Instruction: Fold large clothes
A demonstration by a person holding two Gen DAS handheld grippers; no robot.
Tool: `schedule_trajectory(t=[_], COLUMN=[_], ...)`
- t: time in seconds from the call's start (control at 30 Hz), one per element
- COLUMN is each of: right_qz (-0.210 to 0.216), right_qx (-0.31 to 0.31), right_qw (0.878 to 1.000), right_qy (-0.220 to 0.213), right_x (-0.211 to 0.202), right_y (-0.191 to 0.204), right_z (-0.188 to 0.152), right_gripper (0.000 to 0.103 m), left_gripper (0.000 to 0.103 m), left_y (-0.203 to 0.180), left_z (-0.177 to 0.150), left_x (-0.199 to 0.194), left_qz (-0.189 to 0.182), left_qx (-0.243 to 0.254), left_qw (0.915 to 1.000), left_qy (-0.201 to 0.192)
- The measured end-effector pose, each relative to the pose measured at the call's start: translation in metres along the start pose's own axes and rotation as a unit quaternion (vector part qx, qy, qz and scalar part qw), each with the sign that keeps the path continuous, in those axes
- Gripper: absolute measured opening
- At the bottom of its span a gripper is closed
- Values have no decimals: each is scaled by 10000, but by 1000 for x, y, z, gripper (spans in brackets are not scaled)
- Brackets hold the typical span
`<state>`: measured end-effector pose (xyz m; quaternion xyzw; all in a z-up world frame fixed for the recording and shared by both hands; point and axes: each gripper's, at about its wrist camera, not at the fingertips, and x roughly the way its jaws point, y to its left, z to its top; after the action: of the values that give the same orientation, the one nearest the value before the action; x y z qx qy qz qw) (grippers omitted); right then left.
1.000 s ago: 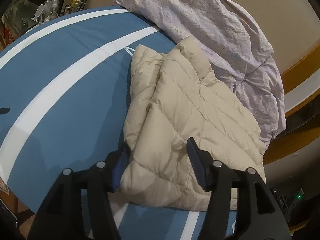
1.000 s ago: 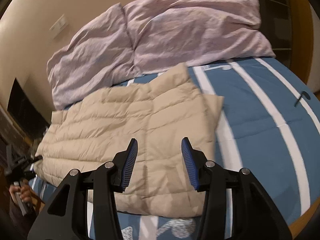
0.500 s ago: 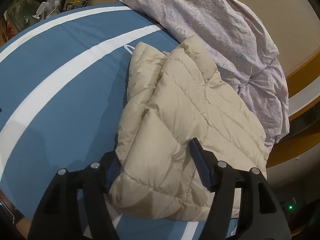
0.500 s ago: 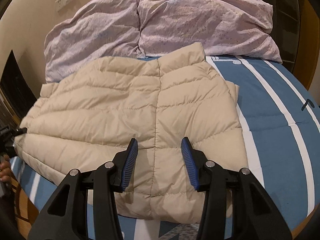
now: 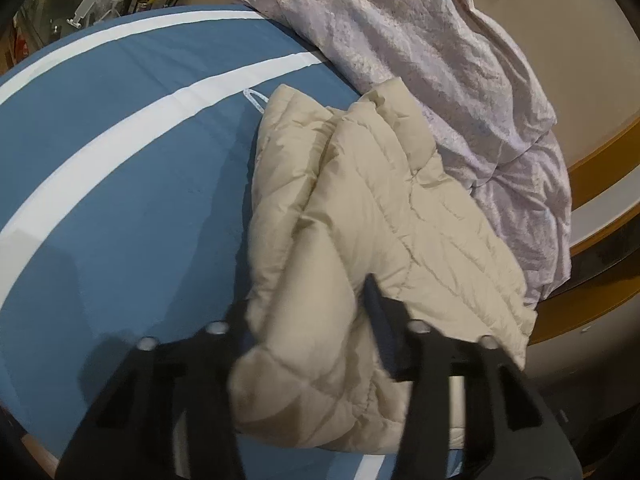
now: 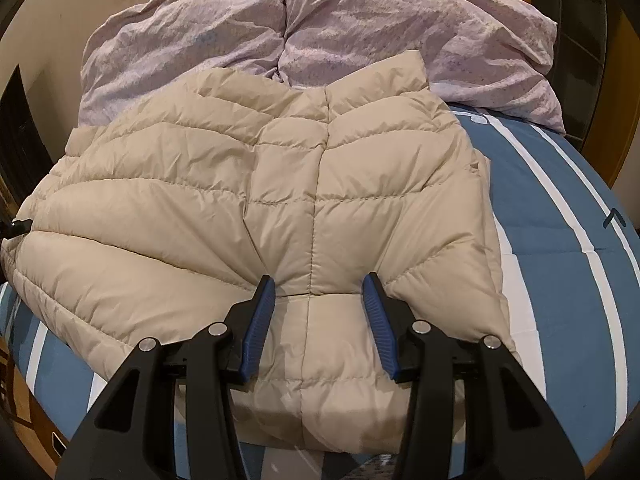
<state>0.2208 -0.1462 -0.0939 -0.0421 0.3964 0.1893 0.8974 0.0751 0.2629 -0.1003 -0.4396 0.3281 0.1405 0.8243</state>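
I see the beige puffer jacket lying on the blue bedspread with white stripes, its collar end up against the two lilac pillows at the head edge of the bed and its hem hanging toward the near edge. My right gripper is spread wide, and its blue pads press down into the quilted fabric on either side of the centre seam near the hem, so the cloth bulges up between them without being pinched. Through the left wrist camera, the jacket looks doubled along its length, one long side folded over and bunched into a thick roll. My left gripper is blurred; its fingers stand apart with a fat wad of the jacket's corner bulging between them, but I cannot tell whether they are clamped on it or only straddling it. In that view the bedspread shows bare to the left of the jacket, and the pillows lie along the far edge, touching the collar. Small cluttered items sit beyond the bed's far left corner, too small to identify.
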Motion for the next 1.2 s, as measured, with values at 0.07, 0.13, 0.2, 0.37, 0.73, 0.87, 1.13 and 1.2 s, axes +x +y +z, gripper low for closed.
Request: schedule_trajectory(t=[0.07,0.13,0.2,0.37,0.73,0.87,1.13,1.2], right_qz=[25,36,54,79,131,159,233,260], right_qx=[26,40,51,69,107,131,190,195], right_qw=[10000,10000,10000,9999,9998,9997,9995,9994], right_qy=[5,15,27,50,140,148,125,120], right_x=[0,1,1,2,6,7,8,8], right_y=[-1,-1,0,0,-4,-5,-7,-8], right_z=[0,0,0,1,5,6,4,4], right_gripper=[48,48,48,48,48,48,48,48], left_gripper=[24,18,17,16,16,16,16,16], left_y=[0,-3,-9,-41,-175,-214,-273,-282], left_z=[2,6,10,19,-1,-19,-63,-74], left_x=[-3,-8,-15,-34,-58,-51,-17,-8], left_qz=[-187,-378,-556,-1059,-2100,-2289,-2560,-2576], left_qx=[-66,-136,-159,-50,877,1127,1414,1485], left_qw=[9998,9992,9983,9940,9735,9669,9549,9525], left_qy=[0,-25,-100,-285,-219,-35,519,656])
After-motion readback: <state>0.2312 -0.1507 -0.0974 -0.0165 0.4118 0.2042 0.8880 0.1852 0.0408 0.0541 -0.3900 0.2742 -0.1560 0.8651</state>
